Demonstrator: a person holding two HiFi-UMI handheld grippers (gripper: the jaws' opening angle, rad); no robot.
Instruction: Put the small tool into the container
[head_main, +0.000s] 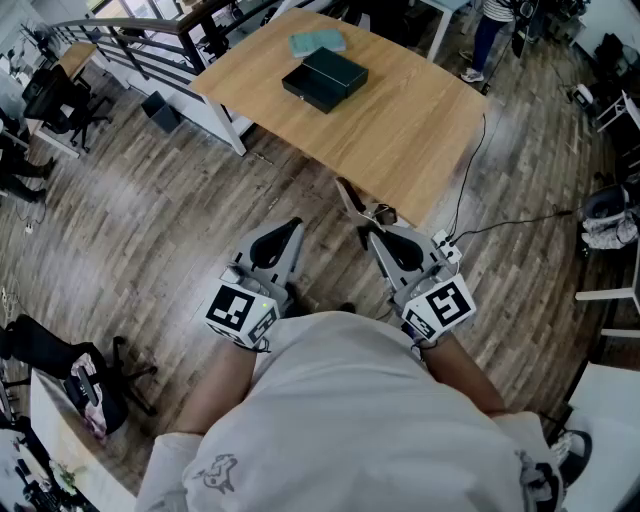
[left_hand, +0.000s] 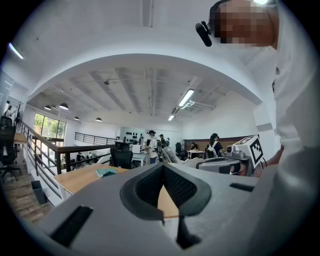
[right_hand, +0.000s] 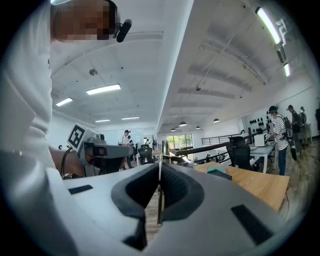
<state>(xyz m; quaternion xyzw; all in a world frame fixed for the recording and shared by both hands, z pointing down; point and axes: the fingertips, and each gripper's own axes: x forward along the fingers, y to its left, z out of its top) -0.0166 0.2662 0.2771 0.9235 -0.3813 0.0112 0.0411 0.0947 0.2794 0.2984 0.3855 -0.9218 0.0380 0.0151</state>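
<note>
Carry under way: the right gripper (head_main: 368, 232) has its jaws pinching the small tool (head_main: 352, 197) near the table (head_main: 420, 140) edge; the left gripper (head_main: 296, 224) has its jaws pressed together, empty. The next move likely calls for a long reach to the black container (head_main: 325, 78).

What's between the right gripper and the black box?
Head view: only bare tabletop between the right gripper, shut on the small tool, and the black box.

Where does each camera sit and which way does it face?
Head view: on the head, steeply down; shirt, left gripper, right gripper, table.
Left gripper view: on that gripper, along its shut jaws; shirt at right.
Right gripper view: likewise, jaws on the small tool; shirt at left.
Shared: both gripper views show the table.
</note>
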